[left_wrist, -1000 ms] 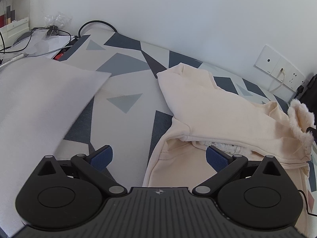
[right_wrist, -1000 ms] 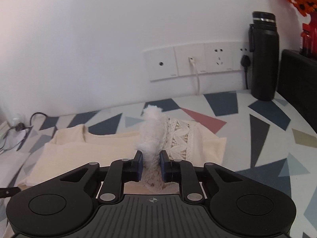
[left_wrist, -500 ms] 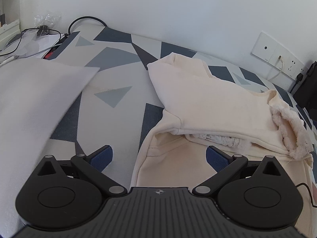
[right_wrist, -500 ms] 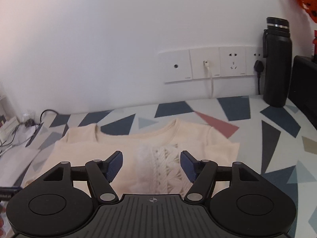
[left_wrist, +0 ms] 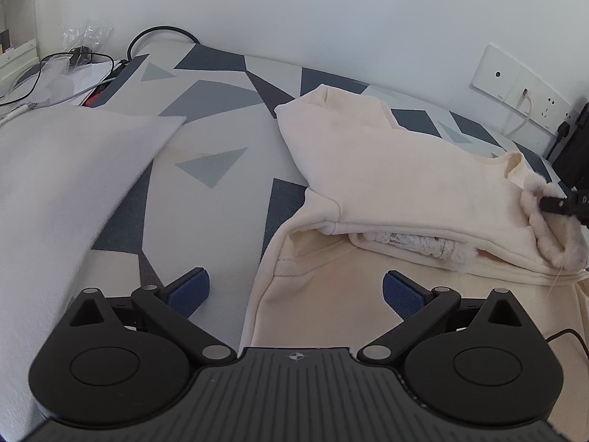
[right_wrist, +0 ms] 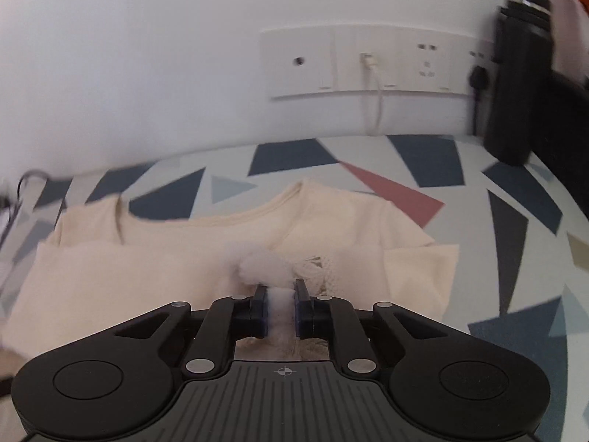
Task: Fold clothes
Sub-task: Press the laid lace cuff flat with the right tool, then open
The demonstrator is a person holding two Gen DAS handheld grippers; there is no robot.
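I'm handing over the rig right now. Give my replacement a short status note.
Right gripper: shut on the fluffy trim of the cream sweatshirt.
Left gripper: open, holding nothing, over the sweatshirt's near left edge.
The sweatshirt lies on the patterned table, partly doubled over itself; a white cloth lies to the left.
Done: one rough fold.
Left: finish the fold, flatten, release.

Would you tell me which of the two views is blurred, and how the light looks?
Right wrist view: motion-smeared, worst at the edges, blurring the black bottle; the right gripper is sharp, shut on the cream garment. Left wrist view: crisp, soft even light, fisheye-curved wall; left gripper open.
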